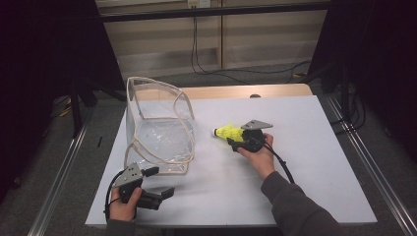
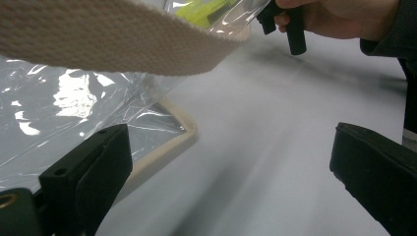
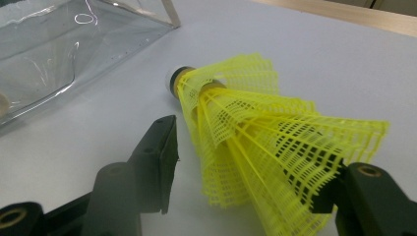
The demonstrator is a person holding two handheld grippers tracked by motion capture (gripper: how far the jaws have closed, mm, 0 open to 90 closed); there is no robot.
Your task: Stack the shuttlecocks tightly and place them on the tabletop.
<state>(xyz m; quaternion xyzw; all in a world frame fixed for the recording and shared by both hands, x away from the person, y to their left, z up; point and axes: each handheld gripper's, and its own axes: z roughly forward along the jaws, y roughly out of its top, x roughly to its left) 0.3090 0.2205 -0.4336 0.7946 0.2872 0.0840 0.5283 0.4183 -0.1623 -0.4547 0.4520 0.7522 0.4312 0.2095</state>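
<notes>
Yellow mesh-skirted shuttlecock (image 1: 228,132), lying on its side on white table (image 1: 314,147), cork pointing toward clear plastic bag (image 1: 157,132) nearby, apart from it. Bag standing, cream-trimmed, mouth open.

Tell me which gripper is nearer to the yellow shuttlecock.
Right. The right gripper has the yellow shuttlecock between its jaws. The left gripper sits at the table's near left corner, beside the clear bag, well apart from it.
</notes>
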